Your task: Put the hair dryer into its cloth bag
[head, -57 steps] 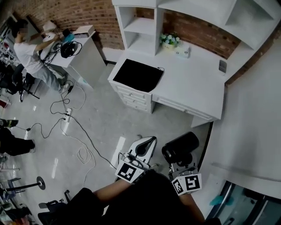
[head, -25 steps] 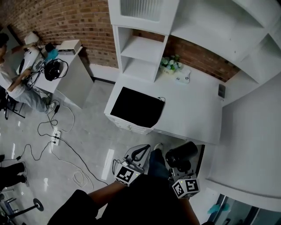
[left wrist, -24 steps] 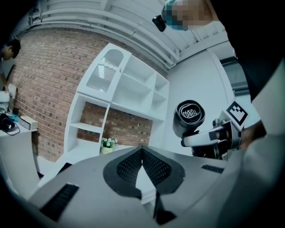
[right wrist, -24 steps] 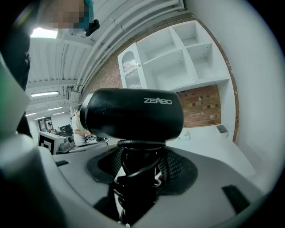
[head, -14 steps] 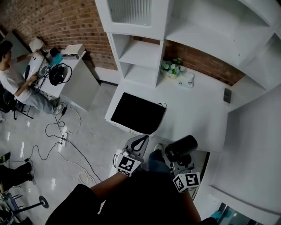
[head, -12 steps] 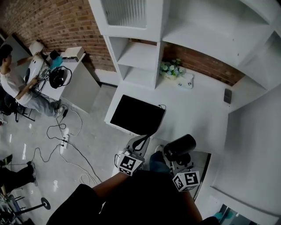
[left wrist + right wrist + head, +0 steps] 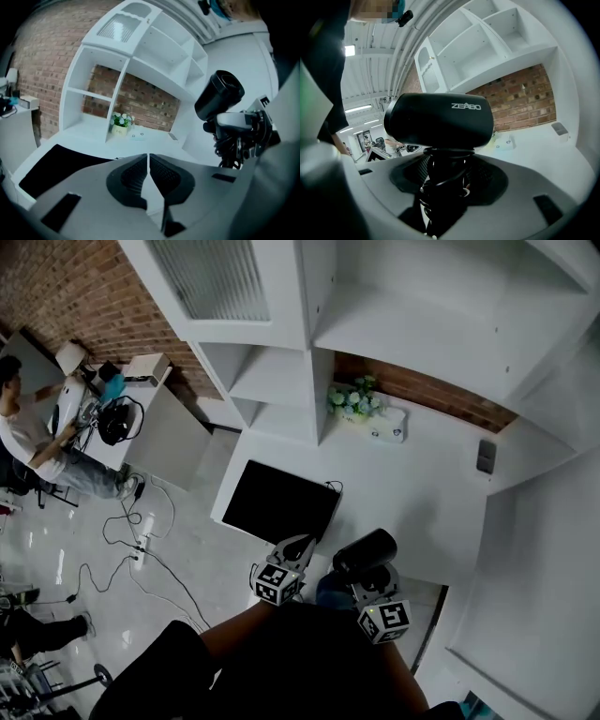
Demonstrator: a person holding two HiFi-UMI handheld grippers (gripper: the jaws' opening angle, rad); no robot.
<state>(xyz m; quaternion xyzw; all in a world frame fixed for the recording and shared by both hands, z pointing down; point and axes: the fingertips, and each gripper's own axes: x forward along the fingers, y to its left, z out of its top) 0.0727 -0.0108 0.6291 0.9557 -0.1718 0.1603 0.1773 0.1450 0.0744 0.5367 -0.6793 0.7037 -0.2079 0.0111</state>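
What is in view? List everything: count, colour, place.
hair dryer: 1, black, in the right gripper
bag: 1, black, flat on the desk's left end
desk: 1, white, ahead
shelves: 1 unit, white, over the desk
flowers: 1 pot, white and green, desk's back
box: 1, white, right of the flowers
cables: several, black, floor at left
person: 1, seated, far left
left gripper: 1, grey, shut, empty
right gripper: 1, grey, shut on the hair dryer's handle

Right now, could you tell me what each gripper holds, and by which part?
Right gripper: the hair dryer, by its cord-wrapped handle. Left gripper: shut, holding nothing.
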